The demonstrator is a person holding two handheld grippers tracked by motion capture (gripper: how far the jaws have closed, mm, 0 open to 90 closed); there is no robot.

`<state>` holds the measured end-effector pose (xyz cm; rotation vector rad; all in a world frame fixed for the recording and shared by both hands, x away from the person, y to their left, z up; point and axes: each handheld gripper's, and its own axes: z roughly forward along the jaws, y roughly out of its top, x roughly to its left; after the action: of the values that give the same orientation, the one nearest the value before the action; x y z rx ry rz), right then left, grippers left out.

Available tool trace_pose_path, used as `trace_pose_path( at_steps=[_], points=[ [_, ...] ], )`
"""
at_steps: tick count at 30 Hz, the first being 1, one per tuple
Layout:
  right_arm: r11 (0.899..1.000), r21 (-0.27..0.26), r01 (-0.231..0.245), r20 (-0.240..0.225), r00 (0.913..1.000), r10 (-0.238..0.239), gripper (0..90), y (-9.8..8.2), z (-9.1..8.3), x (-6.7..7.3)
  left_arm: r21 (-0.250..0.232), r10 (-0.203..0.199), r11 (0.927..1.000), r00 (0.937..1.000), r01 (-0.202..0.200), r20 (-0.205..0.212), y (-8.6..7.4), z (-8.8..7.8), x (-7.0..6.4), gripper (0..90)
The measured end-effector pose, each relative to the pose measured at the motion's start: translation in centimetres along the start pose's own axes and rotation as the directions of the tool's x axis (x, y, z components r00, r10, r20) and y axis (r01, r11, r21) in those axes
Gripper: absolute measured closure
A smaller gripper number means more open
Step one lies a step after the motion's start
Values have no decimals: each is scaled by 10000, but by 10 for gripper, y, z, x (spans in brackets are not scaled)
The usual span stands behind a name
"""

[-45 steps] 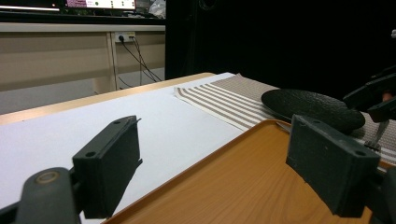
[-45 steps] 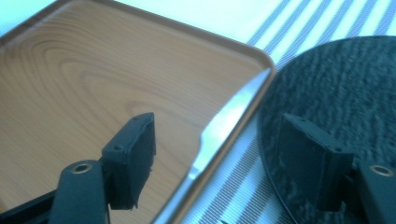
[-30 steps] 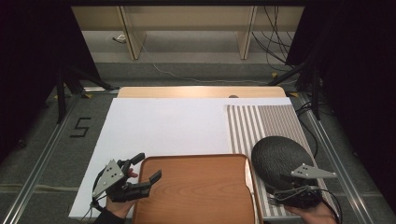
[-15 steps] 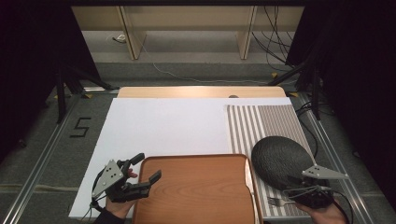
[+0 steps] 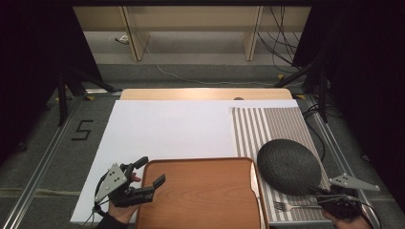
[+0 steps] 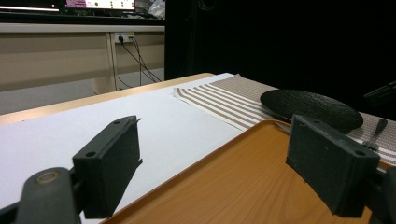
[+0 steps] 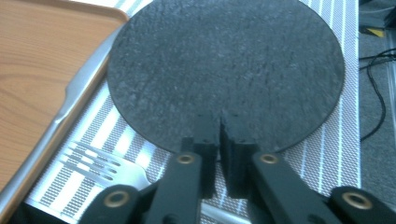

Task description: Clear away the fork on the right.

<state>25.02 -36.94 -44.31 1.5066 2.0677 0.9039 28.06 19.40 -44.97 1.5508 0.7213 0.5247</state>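
A round dark slate plate (image 5: pixel 289 166) (image 7: pixel 224 70) lies on the striped placemat (image 5: pixel 272 124). A silver fork (image 5: pixel 291 206) (image 7: pixel 93 161) rests on the mat in front of it, its handle running under my right gripper (image 5: pixel 322 194) (image 7: pixel 219 126). That gripper's jaws have just been closing; the pads now meet at the plate's near rim with nothing seen between them. My left gripper (image 5: pixel 153 171) (image 6: pixel 215 158) is open, its jaws straddling the left rim of the wooden tray (image 5: pixel 200 167) (image 6: pixel 219 186).
A silver knife (image 5: pixel 255 179) (image 7: pixel 70 105) lies along the tray's right edge, between tray and plate. The white sheet (image 5: pixel 172 129) covers the table's left and middle. Beyond the table's far edge are a floor with cables and bench legs.
The right gripper drew back off the plate toward the lower right and shut its jaws. The fork now lies uncovered on the mat. The left gripper stayed put.
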Motion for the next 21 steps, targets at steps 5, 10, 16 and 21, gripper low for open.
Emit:
trace_pose_path(
  at_steps=[5,10,16,21],
  points=[
    [9999,108,-40,118,9999,39,900,-3,-2,-4,1,-5,10000,10000,5,11,0,0,0,169],
    [9988,494,-39,490,9988,15,900,-7,-1,-9,5,3,10000,10000,-3,13,0,0,0,170],
    [9957,917,-161,805,9967,87,900,-12,1,-16,21,14,10000,10000,-14,16,0,0,0,170],
    [9903,1369,-235,1033,9946,93,900,-16,5,-22,35,33,10000,10000,-33,26,0,0,0,170]
  ],
)
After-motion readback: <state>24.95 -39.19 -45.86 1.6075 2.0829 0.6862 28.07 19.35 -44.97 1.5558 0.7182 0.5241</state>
